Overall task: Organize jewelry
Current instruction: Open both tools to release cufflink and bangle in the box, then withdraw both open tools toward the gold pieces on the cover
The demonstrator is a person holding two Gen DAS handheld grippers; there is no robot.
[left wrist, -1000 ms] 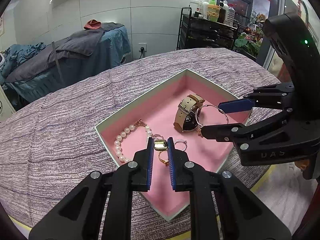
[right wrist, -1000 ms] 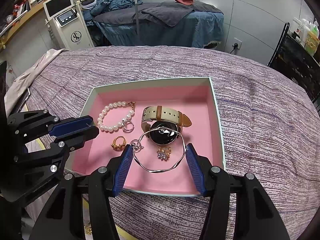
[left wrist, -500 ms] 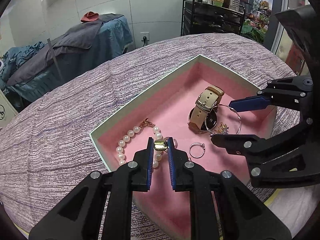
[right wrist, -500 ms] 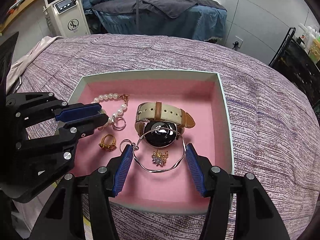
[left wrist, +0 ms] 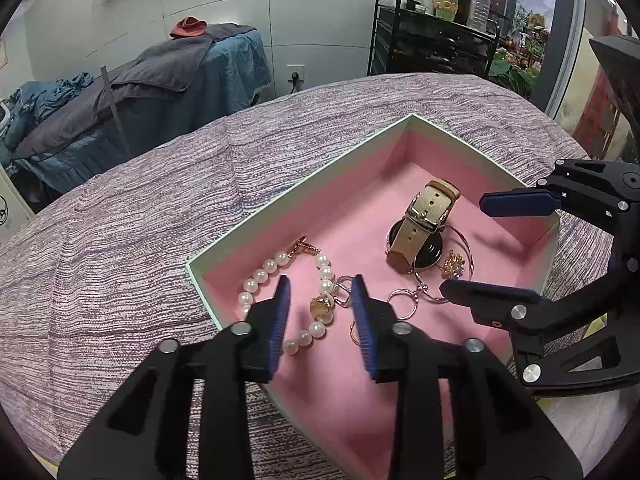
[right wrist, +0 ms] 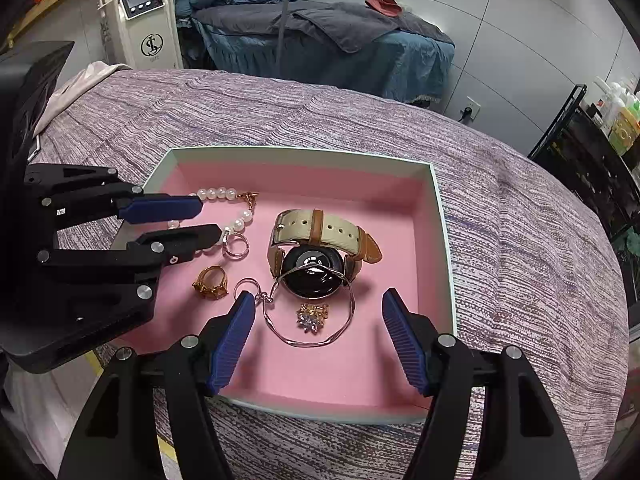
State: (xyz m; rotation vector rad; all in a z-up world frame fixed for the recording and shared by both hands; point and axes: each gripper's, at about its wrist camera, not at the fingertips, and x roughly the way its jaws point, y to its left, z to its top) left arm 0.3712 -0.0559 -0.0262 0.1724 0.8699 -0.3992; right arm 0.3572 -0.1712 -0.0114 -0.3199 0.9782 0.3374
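Note:
A pink-lined box (left wrist: 304,190) (right wrist: 438,216) on the purple cloth holds the jewelry. My left gripper (left wrist: 320,304) (right wrist: 200,220) is open over the pearl bracelet (left wrist: 260,276) (right wrist: 218,193); a small gold piece (left wrist: 320,307) lies loose on the pearls between its fingers. My right gripper (right wrist: 320,320) (left wrist: 464,244) is open and empty above a silver bangle (right wrist: 310,336) and a crystal brooch (right wrist: 312,314). A watch with a beige strap (right wrist: 320,240) (left wrist: 428,216), a gold ring (right wrist: 210,282) and silver rings (right wrist: 236,244) lie inside.
A massage bed with blue and grey covers (left wrist: 152,80) (right wrist: 320,36) stands behind the table. A black trolley with bottles (left wrist: 436,32) is at the back right. A white machine (right wrist: 140,24) stands at the back left.
My left gripper moved over the pearl bracelet, opened and let go of the small gold piece, which now lies on the pearls. My right gripper stays open over the bangle.

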